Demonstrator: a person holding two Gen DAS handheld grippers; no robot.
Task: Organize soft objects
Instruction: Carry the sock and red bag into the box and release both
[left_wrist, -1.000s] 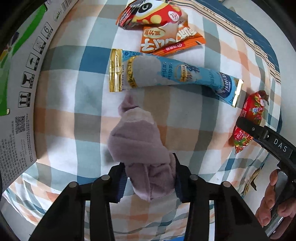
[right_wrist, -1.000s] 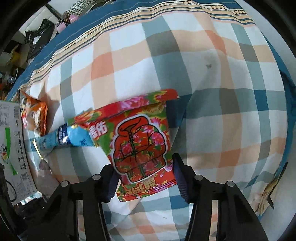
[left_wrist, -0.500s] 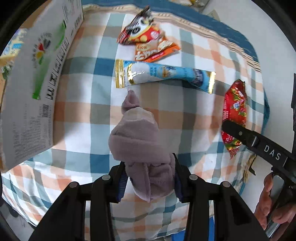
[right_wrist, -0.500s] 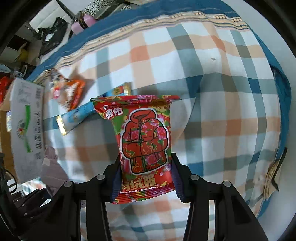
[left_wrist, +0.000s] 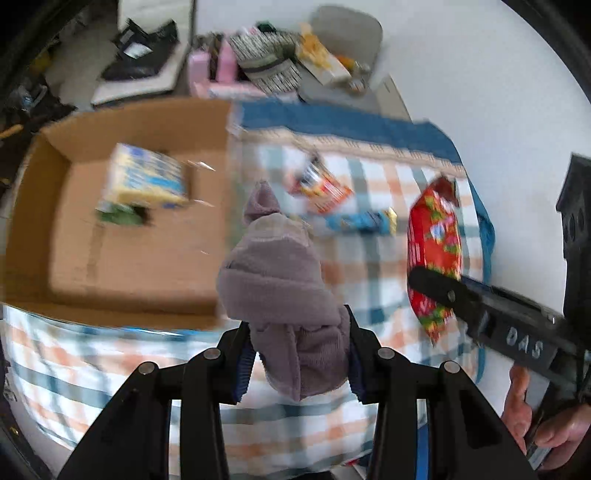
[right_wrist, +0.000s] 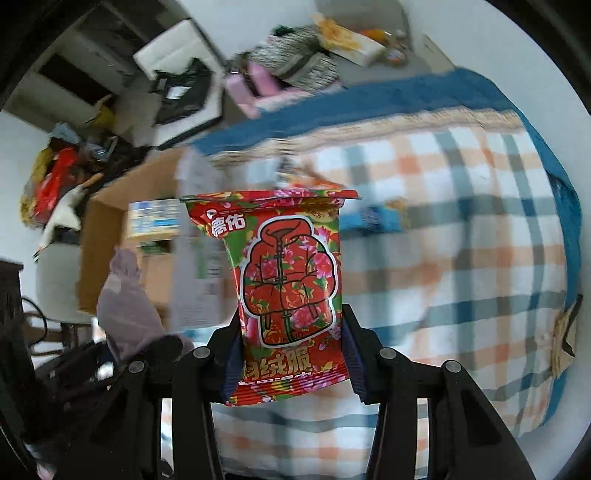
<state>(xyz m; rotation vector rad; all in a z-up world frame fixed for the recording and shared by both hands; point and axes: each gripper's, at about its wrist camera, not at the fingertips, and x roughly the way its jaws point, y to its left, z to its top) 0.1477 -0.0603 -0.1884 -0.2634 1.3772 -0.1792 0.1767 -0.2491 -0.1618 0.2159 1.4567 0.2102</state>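
Open cardboard box (left_wrist: 122, 236) sitting on plaid cloth (left_wrist: 373, 295), w/ a yellow-blue carton (left_wrist: 147, 181) and sth green inside, both blurred. On cloth beyond: red-orange snack pack (left_wrist: 321, 184) and long blue pack (left_wrist: 364, 221), close together, well apart from box wall. Clutter past far cloth edge: pink item, striped fabric, dark bag; too blurred to name further.

Left gripper (left_wrist: 297, 354) held above cloth, just beside near-right corner of box, clamped on mauve sock (left_wrist: 280, 280); sock bunched between the two pads, toe end standing up and leaning toward box. Blocks part of box's right wall from left cam.

Right gripper (right_wrist: 290, 354) also raised off cloth, pinching lower part of red floral packet (right_wrist: 290, 273); packet upright, top seal free, printed jacket picture facing cam. Packet hides mid cloth and part of blue pack.

Left cam only: right gripper from the side, one dark finger (left_wrist: 443, 291) across packet's lower half, "DAS" label on body, person's right hand (left_wrist: 543, 417) wrapped on handle at lower right. Also box floor in full.

Right cam only: sock seen from the side at lower left, in front of box; red bag and white long-necked toy on floor at far left; packet front text.
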